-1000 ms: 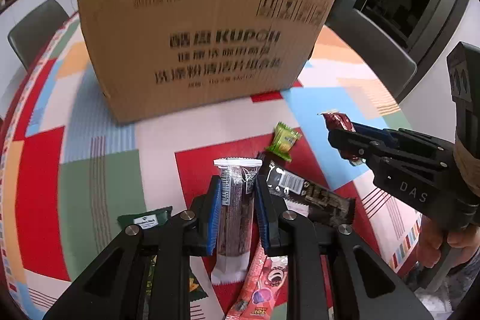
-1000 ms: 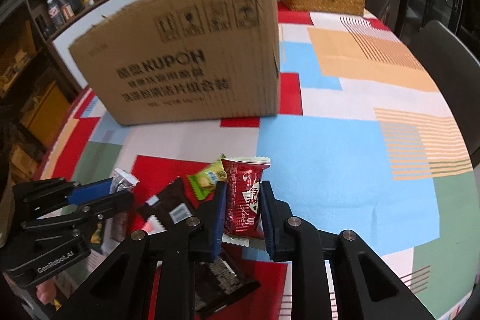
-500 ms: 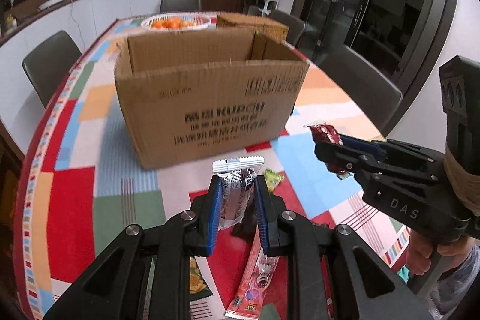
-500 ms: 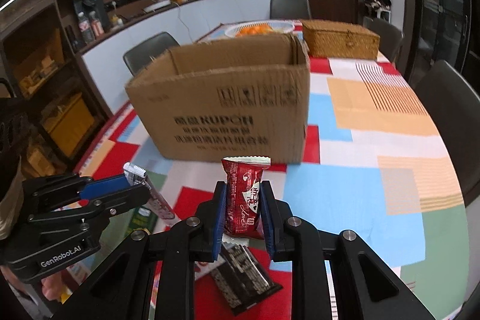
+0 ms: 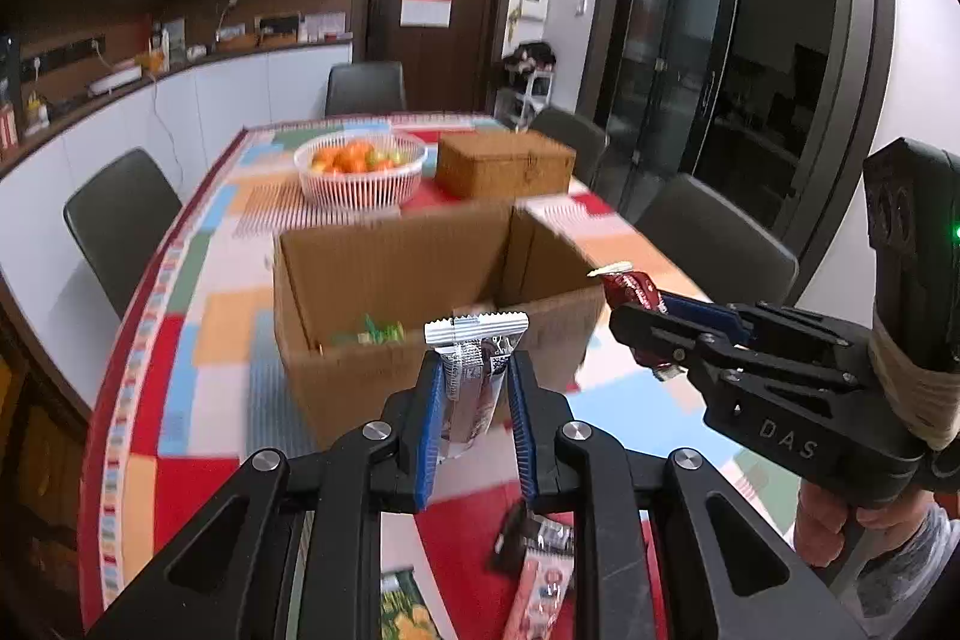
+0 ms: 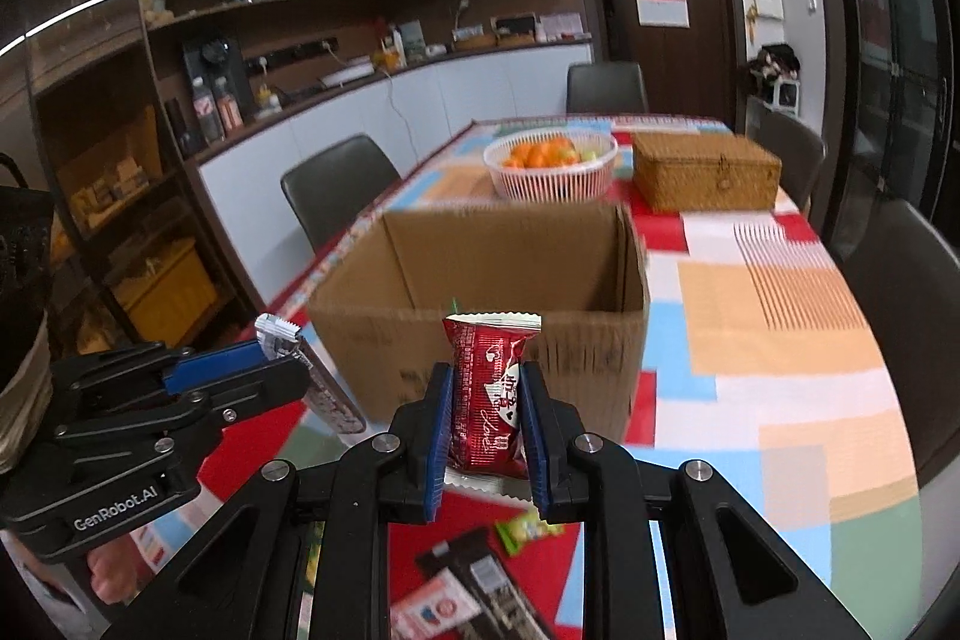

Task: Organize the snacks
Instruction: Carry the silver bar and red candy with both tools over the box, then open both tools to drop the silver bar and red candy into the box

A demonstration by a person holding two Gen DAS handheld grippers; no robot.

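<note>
My left gripper (image 5: 474,388) is shut on a silver and dark snack bar (image 5: 474,370), held in the air just short of the open cardboard box (image 5: 420,274). My right gripper (image 6: 487,400) is shut on a red snack packet (image 6: 489,388), also raised in front of the box (image 6: 498,274). A green snack (image 5: 372,331) lies inside the box. The right gripper with its red packet (image 5: 630,289) shows at the right of the left wrist view; the left gripper's bar (image 6: 312,376) shows at the left of the right wrist view.
Loose snacks lie on the colourful tablecloth below: a pink packet (image 5: 540,586), a dark bar (image 6: 492,586), a green candy (image 6: 528,526). Behind the box stand a white basket of oranges (image 5: 360,172) and a wicker box (image 5: 504,163). Grey chairs ring the table.
Both grippers have risen with their snacks from near the table to above the box's rim height. The box's open inside has come into view.
</note>
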